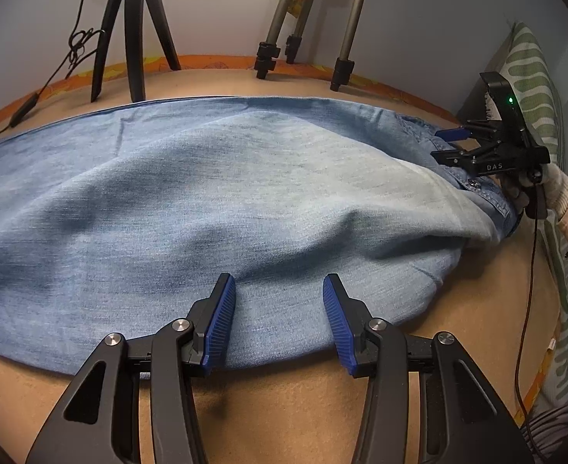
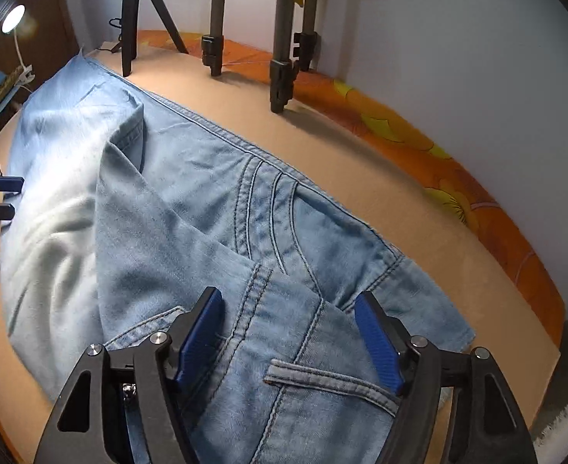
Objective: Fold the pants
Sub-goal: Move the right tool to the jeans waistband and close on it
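Light blue denim pants [image 1: 214, 201] lie across a tan table, one leg folded over the other; they also show in the right wrist view [image 2: 191, 208]. My left gripper [image 1: 278, 309] is open, its blue pads straddling the near edge of the leg fabric. My right gripper [image 2: 289, 328] is open over the waistband end, near a belt loop [image 2: 322, 377]. From the left wrist view the right gripper [image 1: 454, 143] sits at the waistband at far right. From the right wrist view the left gripper [image 2: 7, 197] appears at the far left edge.
A black tripod [image 1: 133, 31] and a grey tripod [image 1: 307, 27] stand on the table's far side by the wall. An orange patterned cloth [image 2: 438, 162] lines the back edge. A green patterned pillow [image 1: 535, 89] stands at right. A lamp [image 2: 13, 19] shines at left.
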Demonstrator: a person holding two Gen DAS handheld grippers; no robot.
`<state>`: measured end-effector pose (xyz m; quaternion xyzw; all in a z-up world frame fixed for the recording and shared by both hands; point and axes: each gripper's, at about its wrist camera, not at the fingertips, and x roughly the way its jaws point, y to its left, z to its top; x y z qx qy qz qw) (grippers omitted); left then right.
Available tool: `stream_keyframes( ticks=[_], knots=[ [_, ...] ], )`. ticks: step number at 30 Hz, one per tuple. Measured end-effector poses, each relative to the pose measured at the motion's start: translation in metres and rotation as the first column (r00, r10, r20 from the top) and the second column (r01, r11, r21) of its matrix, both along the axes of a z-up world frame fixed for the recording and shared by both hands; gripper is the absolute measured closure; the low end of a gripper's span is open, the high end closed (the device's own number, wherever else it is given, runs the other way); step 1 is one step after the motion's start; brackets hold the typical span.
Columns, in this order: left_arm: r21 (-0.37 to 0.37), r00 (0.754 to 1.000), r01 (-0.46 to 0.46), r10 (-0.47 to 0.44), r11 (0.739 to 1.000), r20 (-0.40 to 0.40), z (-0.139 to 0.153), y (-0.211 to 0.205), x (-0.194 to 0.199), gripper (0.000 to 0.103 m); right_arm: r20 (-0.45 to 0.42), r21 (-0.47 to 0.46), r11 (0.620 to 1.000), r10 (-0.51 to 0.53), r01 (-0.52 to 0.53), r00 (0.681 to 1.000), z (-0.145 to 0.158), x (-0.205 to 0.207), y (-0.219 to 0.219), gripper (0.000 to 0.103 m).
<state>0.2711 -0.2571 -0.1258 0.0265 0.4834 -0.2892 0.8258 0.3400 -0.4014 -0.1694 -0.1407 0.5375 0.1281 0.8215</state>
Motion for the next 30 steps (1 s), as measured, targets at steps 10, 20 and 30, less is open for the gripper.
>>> stream_keyframes(
  ticks=[10, 20, 30],
  knots=[
    [0.007, 1.0, 0.012, -0.012, 1.0, 0.009, -0.001, -0.003, 0.0, 0.052, 0.095, -0.087, 0.996, -0.024, 0.032, 0.995, 0.013, -0.03, 0.025, 0.085],
    [0.008, 1.0, 0.007, -0.007, 1.0, 0.009, -0.002, -0.004, 0.0, 0.052, 0.264, -0.113, 0.965, -0.201, 0.237, 0.943, 0.055, -0.022, -0.01, 0.091],
    [0.001, 1.0, 0.007, -0.007, 1.0, -0.007, -0.001, -0.001, 0.0, 0.052, 0.31, -0.12, 0.907, -0.352, 0.404, 0.883, 0.049, -0.019, -0.045, 0.033]
  ],
)
